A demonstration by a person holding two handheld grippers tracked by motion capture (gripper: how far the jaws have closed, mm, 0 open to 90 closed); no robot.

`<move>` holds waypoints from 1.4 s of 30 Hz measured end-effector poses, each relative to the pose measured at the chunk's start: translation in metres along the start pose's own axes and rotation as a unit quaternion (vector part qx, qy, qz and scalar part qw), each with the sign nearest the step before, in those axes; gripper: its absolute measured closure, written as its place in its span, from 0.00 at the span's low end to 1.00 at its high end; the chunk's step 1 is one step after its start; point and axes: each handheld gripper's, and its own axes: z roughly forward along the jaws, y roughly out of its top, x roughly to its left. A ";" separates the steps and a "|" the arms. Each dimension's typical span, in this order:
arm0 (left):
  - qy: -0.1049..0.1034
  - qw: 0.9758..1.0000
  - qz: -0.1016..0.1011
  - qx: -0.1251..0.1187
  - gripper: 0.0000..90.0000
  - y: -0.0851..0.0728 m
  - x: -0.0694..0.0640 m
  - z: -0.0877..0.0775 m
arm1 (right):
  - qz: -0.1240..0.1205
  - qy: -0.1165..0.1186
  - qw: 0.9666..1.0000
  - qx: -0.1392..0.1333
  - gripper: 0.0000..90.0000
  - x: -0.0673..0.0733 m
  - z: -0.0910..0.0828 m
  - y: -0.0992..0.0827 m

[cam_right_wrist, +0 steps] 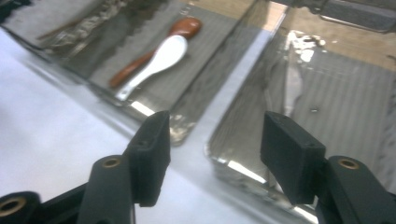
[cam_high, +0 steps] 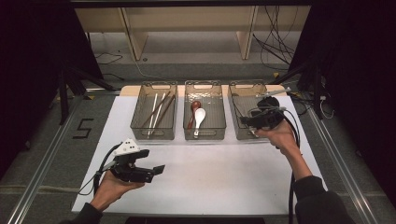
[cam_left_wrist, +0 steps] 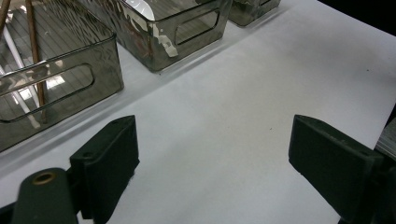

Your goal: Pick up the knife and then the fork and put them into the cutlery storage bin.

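High view: three clear grey bins stand in a row at the far edge of the white table. The left bin holds chopsticks, some pale and some brown, lying lengthwise. The middle bin holds a brown spoon and a white spoon side by side, their bowls towards the far end. The right bin sits under the right gripper, which hangs over its near part, held in the person's right hand.

In the right gripper view its fingers stand spread apart with nothing between them (no pad touches anything); they frame the near corner of the right bin, whose ribbed floor looks bare where it can be seen. The middle bin lies just beside it, and the white spoon rests partly over the brown spoon there.

The left gripper rests low over the near left part of the table in the person's left hand, well apart from the bins, a grey three-cornered plate on top. In the left gripper view its fingers are spread wide over bare white table, holding nothing, with the left bin and its chopsticks ahead to one side and the middle bin beyond.
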 end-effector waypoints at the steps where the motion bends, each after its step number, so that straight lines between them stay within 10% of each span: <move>1: -0.001 1.000 0.000 -0.001 0.17 0.000 0.000 0.000 | -0.002 0.006 1.000 -0.003 0.46 0.003 -0.001 -0.003; 42: 0.003 1.000 0.000 -0.011 0.17 -0.003 -0.001 -0.005 | -0.016 0.078 0.993 -0.089 0.29 0.070 -0.019 -0.068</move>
